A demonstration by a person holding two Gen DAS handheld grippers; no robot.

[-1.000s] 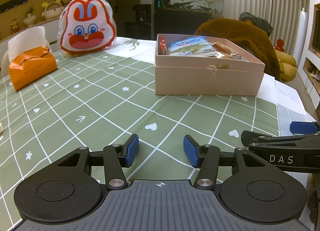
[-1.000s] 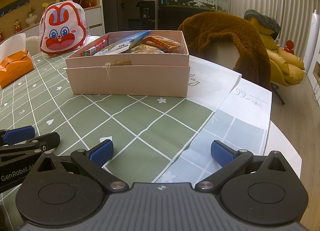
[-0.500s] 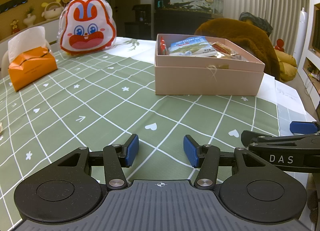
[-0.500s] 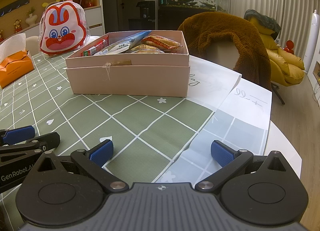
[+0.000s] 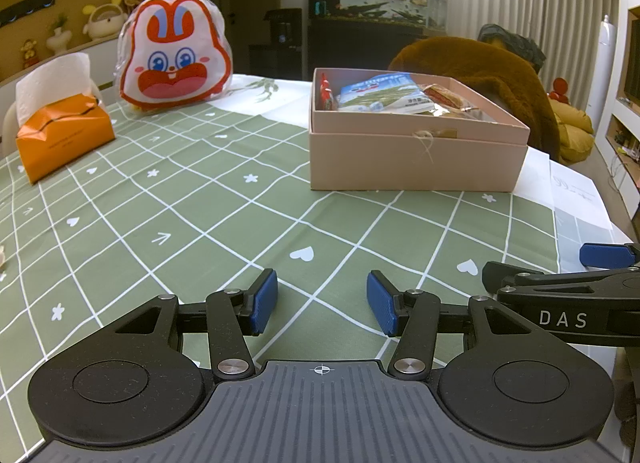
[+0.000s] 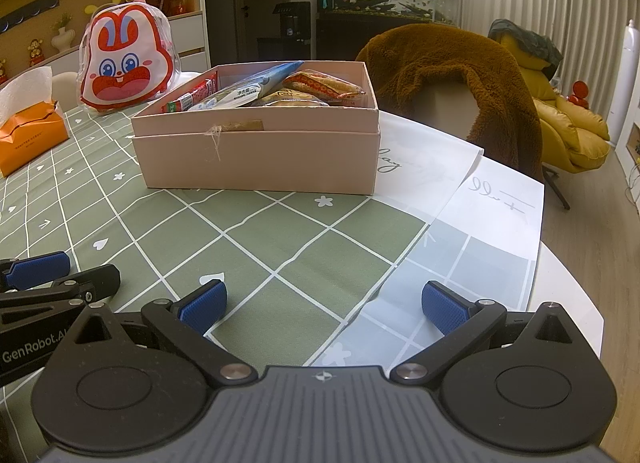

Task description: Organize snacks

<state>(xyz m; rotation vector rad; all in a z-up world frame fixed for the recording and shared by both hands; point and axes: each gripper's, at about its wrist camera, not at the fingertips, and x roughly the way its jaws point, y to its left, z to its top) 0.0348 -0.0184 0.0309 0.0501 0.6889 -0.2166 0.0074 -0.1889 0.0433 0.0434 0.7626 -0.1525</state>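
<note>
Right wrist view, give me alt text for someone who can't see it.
An open pink box of packaged snacks sits on a green checked tablecloth, beyond the open, empty right gripper. A rabbit-face bag and orange tissue pack stand farther left.

Two grippers: left gripper (image 5: 322,299), right gripper (image 6: 323,307), each with two blue pads, nothing between either pair. One pink box (image 6: 256,151). Snack packets inside it: at least four visible (red stick pack, blue-white pouch, two orange-wrapped ones; more may be hidden underneath, can't tell). One rabbit-face pouch (image 5: 176,53). One orange tissue pack (image 5: 64,139). One green checked tablecloth (image 5: 200,215). One chair with a brown fleece throw (image 6: 452,71). One yellow armchair (image 6: 576,131).
</note>
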